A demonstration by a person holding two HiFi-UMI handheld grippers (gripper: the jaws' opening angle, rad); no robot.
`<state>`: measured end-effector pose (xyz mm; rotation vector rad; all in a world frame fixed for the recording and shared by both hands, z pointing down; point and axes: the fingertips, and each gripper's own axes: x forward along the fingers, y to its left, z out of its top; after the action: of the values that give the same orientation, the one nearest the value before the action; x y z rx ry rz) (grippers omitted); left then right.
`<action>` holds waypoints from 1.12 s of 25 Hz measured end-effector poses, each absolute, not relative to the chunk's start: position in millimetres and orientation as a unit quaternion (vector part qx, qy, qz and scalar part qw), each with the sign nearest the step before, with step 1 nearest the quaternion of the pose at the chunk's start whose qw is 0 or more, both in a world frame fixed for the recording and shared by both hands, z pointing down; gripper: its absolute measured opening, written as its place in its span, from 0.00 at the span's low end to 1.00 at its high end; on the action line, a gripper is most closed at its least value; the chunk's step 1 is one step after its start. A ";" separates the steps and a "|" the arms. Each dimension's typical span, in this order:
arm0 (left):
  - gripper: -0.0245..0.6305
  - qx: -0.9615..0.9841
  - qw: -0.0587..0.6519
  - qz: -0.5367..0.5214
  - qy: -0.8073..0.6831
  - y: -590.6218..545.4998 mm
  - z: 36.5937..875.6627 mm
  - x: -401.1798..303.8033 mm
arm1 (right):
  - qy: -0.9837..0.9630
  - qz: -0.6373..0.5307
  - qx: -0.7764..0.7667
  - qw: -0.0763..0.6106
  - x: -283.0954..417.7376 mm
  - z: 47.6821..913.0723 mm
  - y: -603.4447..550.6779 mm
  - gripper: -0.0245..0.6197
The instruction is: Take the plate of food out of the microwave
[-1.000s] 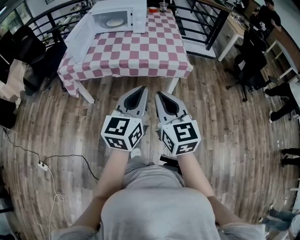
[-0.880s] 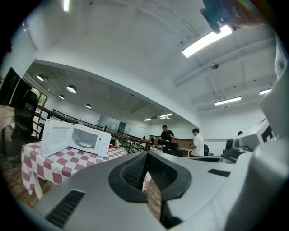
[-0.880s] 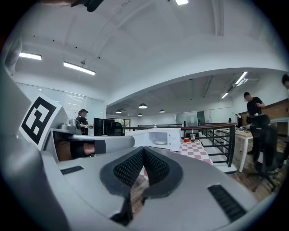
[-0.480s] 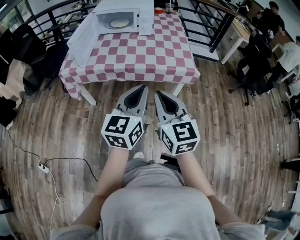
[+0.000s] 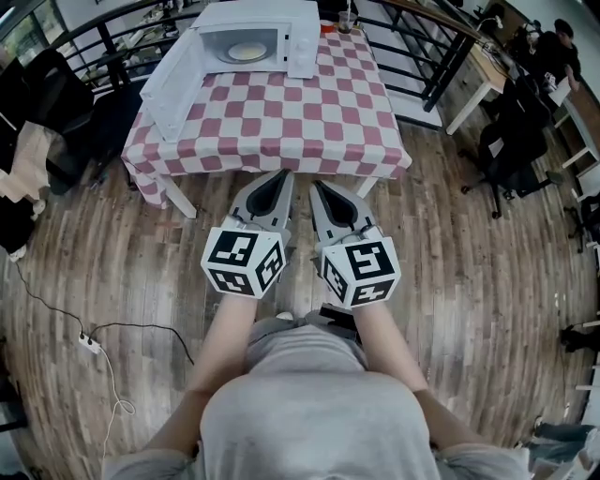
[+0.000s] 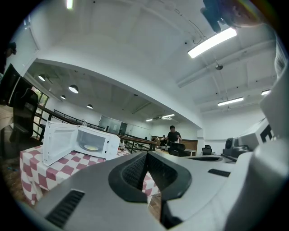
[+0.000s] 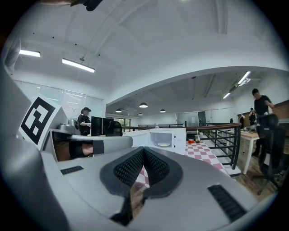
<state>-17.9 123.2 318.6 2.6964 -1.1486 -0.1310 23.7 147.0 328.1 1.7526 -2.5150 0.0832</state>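
A white microwave (image 5: 258, 36) stands at the far end of a table with a red-and-white checked cloth (image 5: 281, 117). Its door (image 5: 173, 80) hangs open to the left. A pale plate of food (image 5: 247, 52) lies inside the cavity. My left gripper (image 5: 285, 175) and right gripper (image 5: 315, 186) are held side by side over the wooden floor, short of the table's near edge. Both are shut and empty. The left gripper view shows the microwave (image 6: 97, 143) and plate (image 6: 91, 147) beyond the closed jaws. In the right gripper view, the microwave (image 7: 169, 137) stands ahead.
A black railing (image 5: 412, 56) runs behind and right of the table. A cup (image 5: 344, 19) stands on the table's far edge. Dark chairs with clothes (image 5: 52, 103) are at the left, office chairs and people at the right. A power strip with cable (image 5: 89, 342) lies on the floor.
The table and microwave have drawn nearer and lower in the head view as the person walks toward them. Both grippers keep the same shut pose.
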 end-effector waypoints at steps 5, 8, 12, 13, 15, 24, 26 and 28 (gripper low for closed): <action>0.04 0.914 0.104 -0.044 -0.390 109.0 319.3 -23.5 | -0.822 0.026 0.567 0.041 16.2 328.8 131.8 0.08; 0.04 0.913 0.106 -0.044 -0.392 101.4 320.7 -26.0 | -0.824 0.025 0.564 0.043 12.2 329.4 124.1 0.08; 0.04 0.910 0.112 -0.045 -0.396 90.5 324.5 -28.1 | -0.825 0.025 0.562 0.048 10.9 332.7 114.3 0.08; 0.04 0.910 0.114 -0.044 -0.397 88.0 326.1 -28.2 | -0.825 0.027 0.562 0.049 11.5 334.4 111.9 0.08; 0.04 0.909 0.117 -0.043 -0.399 83.2 329.0 -28.1 | -0.825 0.030 0.561 0.051 12.8 337.3 107.2 0.08; 0.04 0.903 0.117 -0.041 -0.412 52.8 332.8 -29.3 | -0.834 0.034 0.548 0.052 10.8 343.0 76.4 0.08; 0.04 0.901 0.116 -0.040 -0.415 44.3 333.9 -30.3 | -0.836 0.033 0.545 0.052 10.7 343.9 67.1 0.08; 0.04 0.899 0.117 -0.040 -0.421 34.3 335.3 -32.2 | -0.839 0.033 0.541 0.053 10.3 344.9 56.6 0.08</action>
<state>-32.2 34.3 335.3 2.6310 -1.2328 -0.1172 10.3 56.6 344.9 1.6448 -2.5493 0.0989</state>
